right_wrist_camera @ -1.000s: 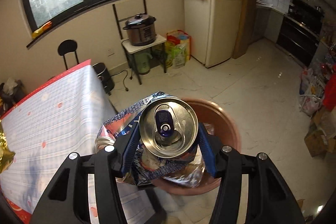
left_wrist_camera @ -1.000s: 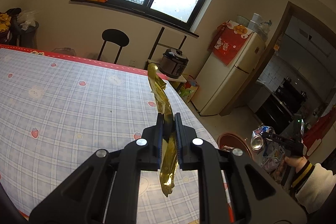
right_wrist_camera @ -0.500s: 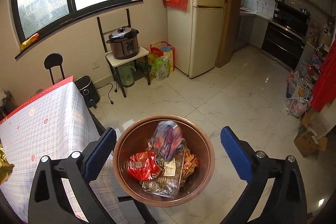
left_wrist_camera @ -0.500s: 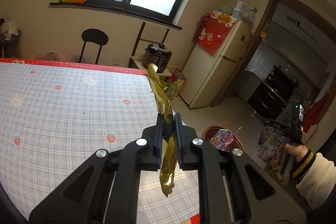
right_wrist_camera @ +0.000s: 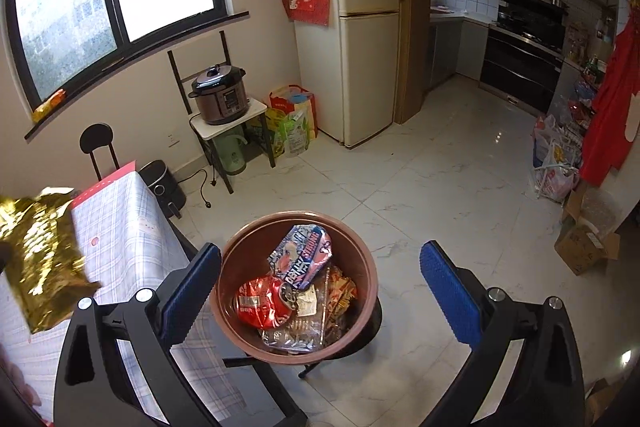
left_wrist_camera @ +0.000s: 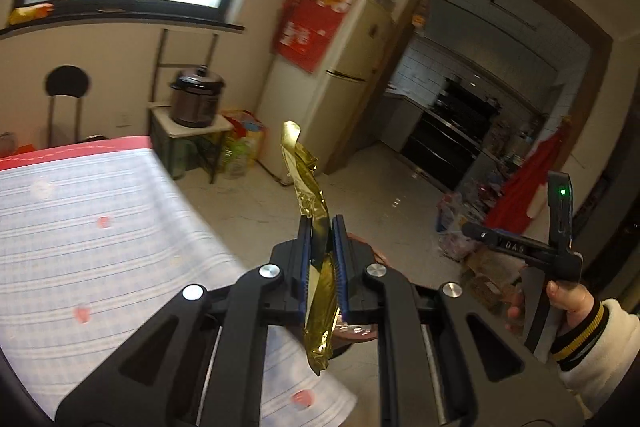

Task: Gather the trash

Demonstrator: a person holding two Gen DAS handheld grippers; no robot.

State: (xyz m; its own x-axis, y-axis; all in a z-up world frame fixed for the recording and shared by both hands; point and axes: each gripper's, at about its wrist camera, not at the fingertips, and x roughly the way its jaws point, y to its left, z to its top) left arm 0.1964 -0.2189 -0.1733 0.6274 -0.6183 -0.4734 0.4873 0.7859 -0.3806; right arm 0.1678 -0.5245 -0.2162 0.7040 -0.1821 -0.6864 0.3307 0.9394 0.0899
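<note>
My left gripper [left_wrist_camera: 322,227] is shut on a gold foil wrapper [left_wrist_camera: 310,195] that sticks up above and hangs below the jaws, held past the table's right edge. The wrapper also shows at the left of the right wrist view [right_wrist_camera: 42,259]. My right gripper [right_wrist_camera: 320,275] is open and empty, hovering over a brown round bin [right_wrist_camera: 368,267]. The bin holds a blue and silver snack bag [right_wrist_camera: 302,257], a crushed red can [right_wrist_camera: 260,307] and clear wrappers. In the left wrist view the bin rim [left_wrist_camera: 360,335] is mostly hidden behind my left gripper.
The table with a checked cloth [left_wrist_camera: 100,247] lies to the left, right beside the bin. A cream fridge [right_wrist_camera: 360,35], a pressure cooker [right_wrist_camera: 220,95] on a small stand, a black chair [right_wrist_camera: 96,143] and bags on the tiled floor [right_wrist_camera: 556,167] stand around.
My right gripper opened and the can and snack bag it held dropped into the bin. My left gripper swung right with the gold wrapper, from over the table toward the bin.
</note>
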